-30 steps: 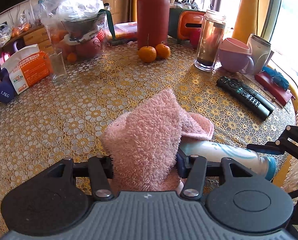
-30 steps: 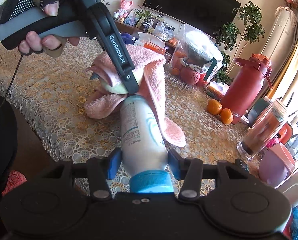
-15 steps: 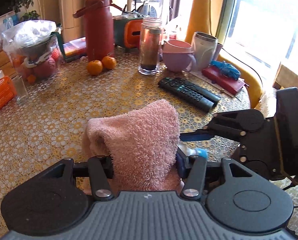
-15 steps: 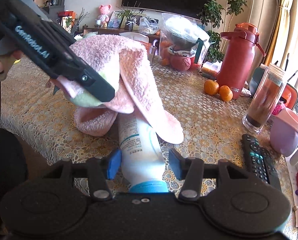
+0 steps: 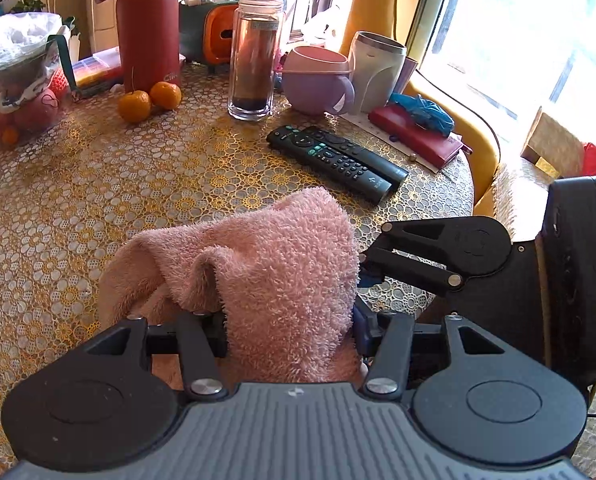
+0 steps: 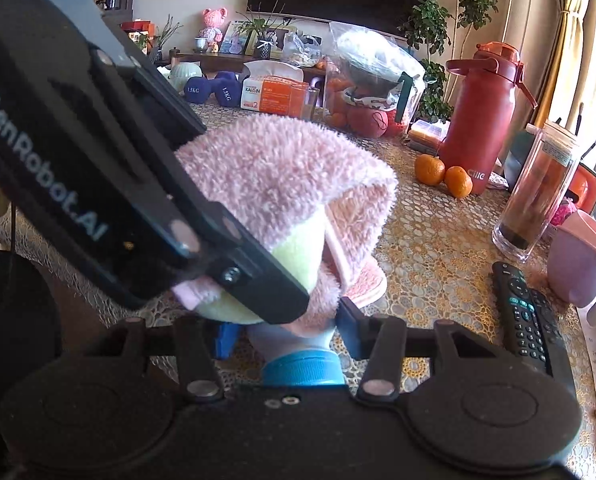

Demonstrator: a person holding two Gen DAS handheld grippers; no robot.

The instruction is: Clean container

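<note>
Left gripper [image 5: 289,320] is clamping a pink towel [image 5: 273,264]; jaws are closed down to the thickness of the bunched cloth, and the towel is bulging up and forward out of them. From the right wrist view the same towel [image 6: 285,168] is draping like a hood over the top end of a white bottle [image 6: 293,336], with a pale yellow-green layer of the cloth [image 6: 298,256] showing underneath.

Right gripper [image 6: 285,332] is gripping the bottle just above its blue cap [image 6: 302,372]; jaws are partly closed, blue pads pressing on either side of the bottle body. Most of the bottle is hidden under the towel, so I cannot tell how far the cloth is reaching down it. Bottle is held off the table, cap end toward the right gripper.

Taking the bottle as the landmark:
- two black remotes [image 6: 526,312] are lying side by side on the gold lace tablecloth [image 5: 97,184], to its right
- clear glass jar with dark liquid [image 6: 538,196] is standing beyond the remotes
- purple mug [image 6: 578,264] is sitting right of the jar
- red flask [image 6: 482,116] is standing well behind the bottle, two oranges [image 6: 442,172] just in front of the flask
- bagged fruit bowl [image 6: 370,80] is sitting further back
</note>
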